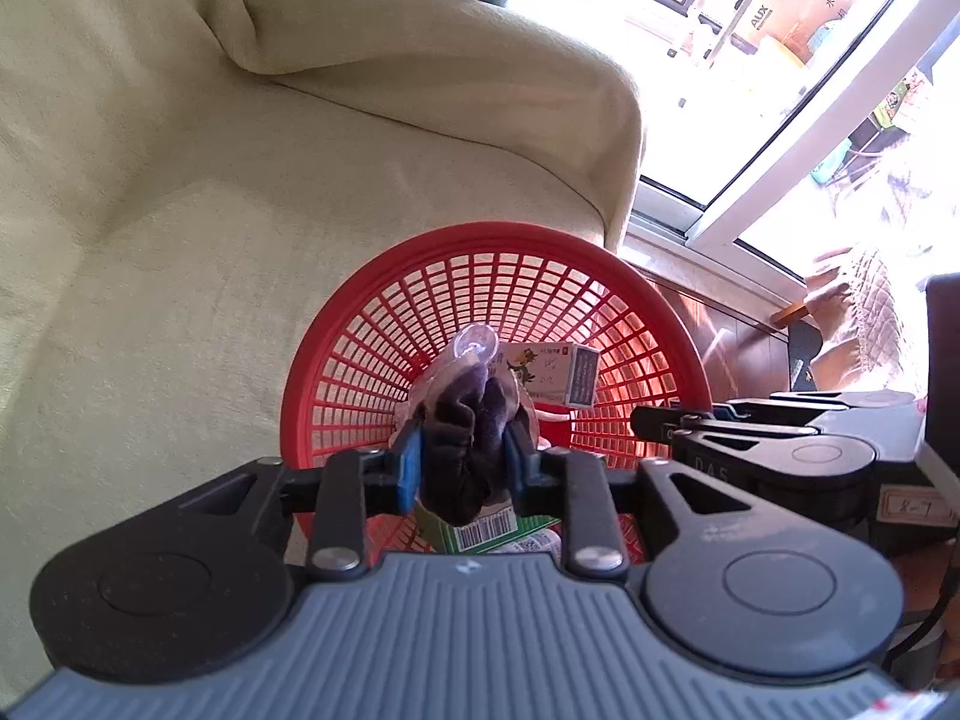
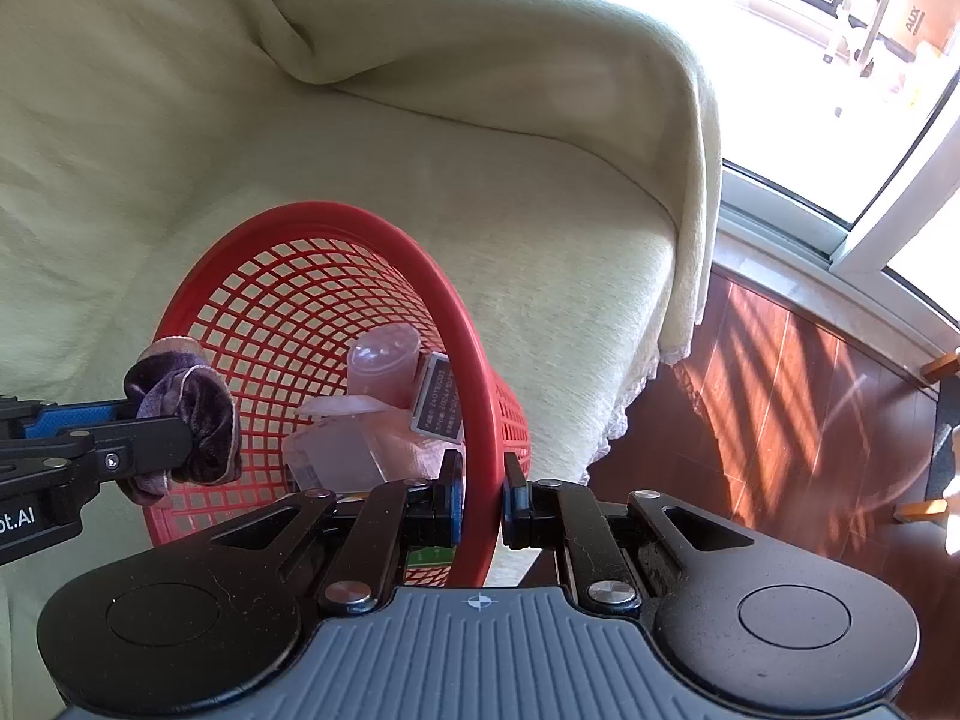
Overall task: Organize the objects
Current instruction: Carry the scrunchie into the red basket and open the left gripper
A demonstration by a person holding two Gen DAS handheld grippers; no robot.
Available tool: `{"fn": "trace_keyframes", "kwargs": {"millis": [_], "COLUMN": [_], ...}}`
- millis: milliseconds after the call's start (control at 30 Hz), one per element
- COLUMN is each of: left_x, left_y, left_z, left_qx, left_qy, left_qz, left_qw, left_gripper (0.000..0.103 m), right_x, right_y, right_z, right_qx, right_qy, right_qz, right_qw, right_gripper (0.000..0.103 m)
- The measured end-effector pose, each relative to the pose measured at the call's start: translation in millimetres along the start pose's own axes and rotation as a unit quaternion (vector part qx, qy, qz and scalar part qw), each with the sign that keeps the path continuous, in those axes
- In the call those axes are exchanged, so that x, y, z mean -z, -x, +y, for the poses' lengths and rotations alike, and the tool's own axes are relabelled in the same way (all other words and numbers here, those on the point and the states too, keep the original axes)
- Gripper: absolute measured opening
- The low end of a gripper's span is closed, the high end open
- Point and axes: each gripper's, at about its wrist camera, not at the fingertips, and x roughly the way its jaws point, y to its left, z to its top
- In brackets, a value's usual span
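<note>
A basket [image 2: 480, 372] rests on the sofa [image 2: 420, 180], with a box [image 1: 549, 373] and cup [image 2: 384, 363] inside.

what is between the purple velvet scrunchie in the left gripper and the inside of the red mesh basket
Nothing visible. The left gripper holds the purple velvet scrunchie at the open mouth of the red plastic mesh basket, which the right gripper grips by its rim.

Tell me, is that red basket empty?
No, the red basket holds a medicine box and a clear plastic cup.
</note>
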Motion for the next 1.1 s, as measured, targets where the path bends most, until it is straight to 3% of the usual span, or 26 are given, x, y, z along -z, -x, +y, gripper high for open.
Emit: {"fn": "trace_keyframes", "kwargs": {"millis": [67,133,467,933,1100], "left_x": [-1.3,-1.1,9.0,46.8,64.0], "left_y": [-0.4,0.5,12.8,36.1,39.3], "left_z": [-1.6,-1.9,21.3,72.3,87.4], "left_qx": [0.001,-0.010,-0.023,-0.066,-0.093], "left_qy": [-0.001,-0.005,0.018,0.060,0.070], "left_qz": [-0.003,-0.008,-0.021,-0.039,-0.032], "left_qw": [1.0000,0.9999,0.9993,0.9952,0.9927], "left_gripper": [0.040,0.044,0.046,0.048,0.050], "right_x": [0.1,0.2,-0.1,-2.1,-4.6], "right_y": [0.3,0.2,-0.7,-2.3,-4.4], "right_z": [-0.1,0.0,0.5,-1.6,-21.1], "right_qx": [0.000,0.000,-0.002,-0.006,-0.034], "right_qy": [0.000,-0.001,-0.002,-0.005,-0.055], "right_qz": [0.000,0.000,0.000,0.000,0.006], "right_qw": [1.000,1.000,1.000,1.000,0.998], "right_gripper": [0.009,0.009,0.009,0.009,0.008]}}
